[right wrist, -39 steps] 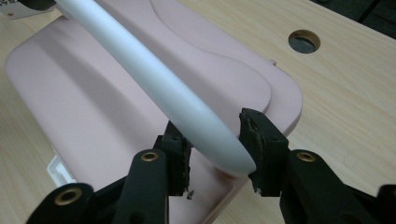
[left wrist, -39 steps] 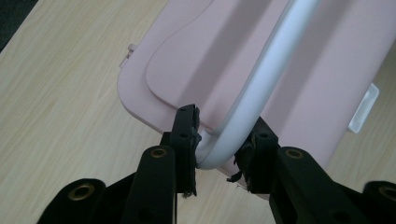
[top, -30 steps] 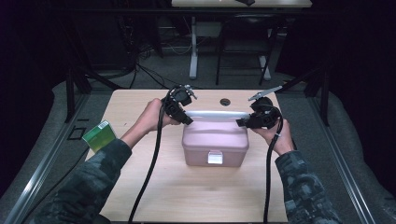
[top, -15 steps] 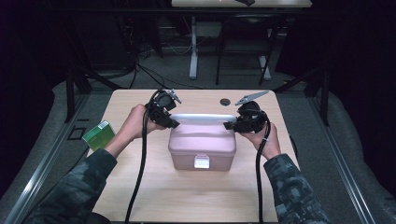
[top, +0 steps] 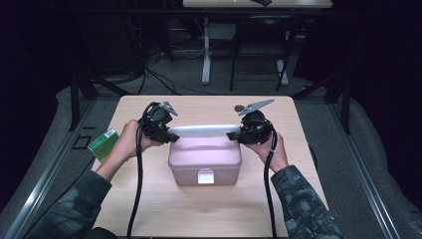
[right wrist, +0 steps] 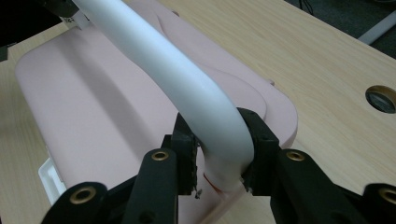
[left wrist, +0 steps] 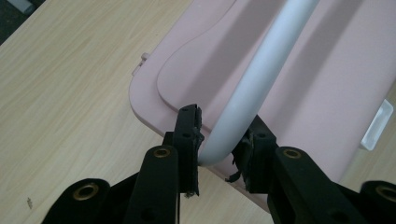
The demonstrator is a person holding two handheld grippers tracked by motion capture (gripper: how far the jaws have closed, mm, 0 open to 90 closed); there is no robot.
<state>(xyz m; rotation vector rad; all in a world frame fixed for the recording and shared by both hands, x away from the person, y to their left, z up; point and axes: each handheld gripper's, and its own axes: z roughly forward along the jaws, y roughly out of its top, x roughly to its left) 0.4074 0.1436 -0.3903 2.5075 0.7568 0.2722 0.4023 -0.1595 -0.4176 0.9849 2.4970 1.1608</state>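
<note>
Pink plastic carry box [top: 204, 158] with white curved handle [top: 204, 130] sits mid-table on the light wooden table [top: 308, 124]. Left gripper [top: 172, 138] is clamped on the handle's left end; right gripper [top: 232, 136] is clamped on its right end. Risks: smooth rounded handle could slip through the pads if the hands pull unevenly; box would tilt or drop; front white latch [top: 205, 176] could pop open. Green carton [top: 102, 144] sits at the left edge, well apart.

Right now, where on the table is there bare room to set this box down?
The near strip between the box and the table's front edge is bare and widest. The far strip behind the handle is bare up to the hole. The left edge is crowded by the green carton.
</note>
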